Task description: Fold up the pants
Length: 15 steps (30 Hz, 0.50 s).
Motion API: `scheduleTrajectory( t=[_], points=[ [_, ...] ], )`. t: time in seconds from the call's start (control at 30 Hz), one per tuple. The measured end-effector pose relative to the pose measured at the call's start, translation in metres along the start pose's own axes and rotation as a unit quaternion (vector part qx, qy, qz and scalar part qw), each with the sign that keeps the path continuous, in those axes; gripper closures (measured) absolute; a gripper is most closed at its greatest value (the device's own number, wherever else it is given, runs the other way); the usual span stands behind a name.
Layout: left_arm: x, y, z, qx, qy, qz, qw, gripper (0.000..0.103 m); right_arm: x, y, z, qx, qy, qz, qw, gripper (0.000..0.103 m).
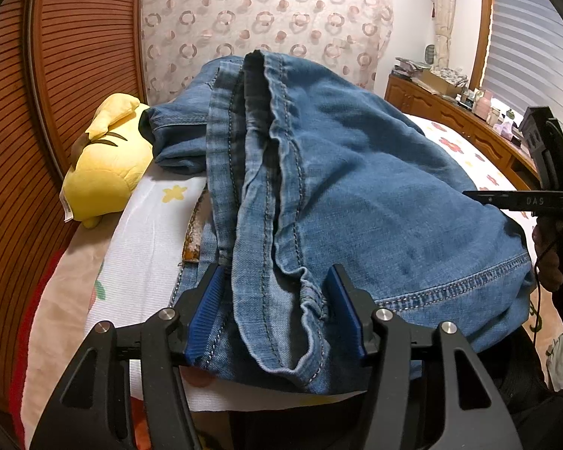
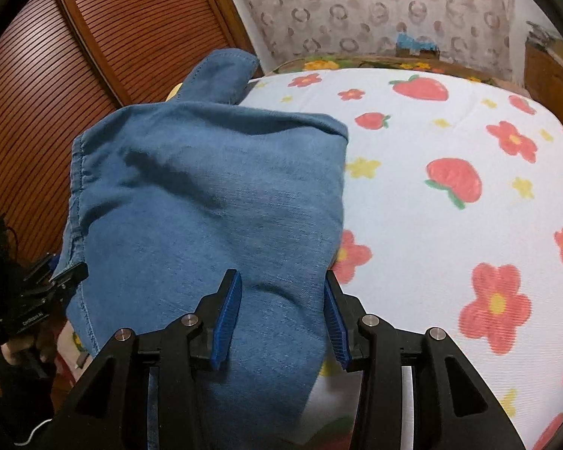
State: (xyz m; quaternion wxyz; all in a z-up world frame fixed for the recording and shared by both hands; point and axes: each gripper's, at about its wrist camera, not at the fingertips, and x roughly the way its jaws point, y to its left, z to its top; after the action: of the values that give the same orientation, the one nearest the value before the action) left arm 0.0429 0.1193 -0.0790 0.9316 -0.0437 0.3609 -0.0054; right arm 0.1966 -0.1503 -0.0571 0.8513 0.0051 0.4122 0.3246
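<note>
pants (image 1: pixel 319 157) between left claw (image 1: pixel 276 315) pads (open)

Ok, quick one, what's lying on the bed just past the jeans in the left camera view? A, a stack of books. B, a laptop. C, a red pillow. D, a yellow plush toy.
D: a yellow plush toy lies on the bed by the far end of the jeans, next to the slatted wooden panel.
</note>
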Motion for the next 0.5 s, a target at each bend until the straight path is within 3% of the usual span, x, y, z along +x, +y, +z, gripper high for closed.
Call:
scheduleTrajectory(
  t=[0.23,0.3,0.33,0.37,0.5],
  points=[
    [0.000,0.001,0.000,0.000,0.000,0.000,1.0000,0.044,0.009,-0.002,0.003,0.003,0.004,0.020,1.000,0.059],
    [0.000,0.000,0.000,0.001,-0.001,0.001,1.0000,0.044,0.010,0.001,0.003,0.000,0.011,0.028,1.000,0.069],
    [-0.001,-0.002,0.000,0.001,-0.002,0.001,1.0000,0.044,0.011,0.003,0.004,-0.004,0.014,0.034,0.999,0.083],
    [-0.001,-0.002,0.000,0.001,-0.002,0.001,1.0000,0.044,0.011,0.006,0.004,-0.010,0.015,0.045,0.999,0.089],
    [-0.004,-0.002,0.001,-0.008,0.001,-0.003,1.0000,0.044,-0.013,0.033,0.011,-0.048,-0.010,0.047,0.998,0.092]
  ],
)
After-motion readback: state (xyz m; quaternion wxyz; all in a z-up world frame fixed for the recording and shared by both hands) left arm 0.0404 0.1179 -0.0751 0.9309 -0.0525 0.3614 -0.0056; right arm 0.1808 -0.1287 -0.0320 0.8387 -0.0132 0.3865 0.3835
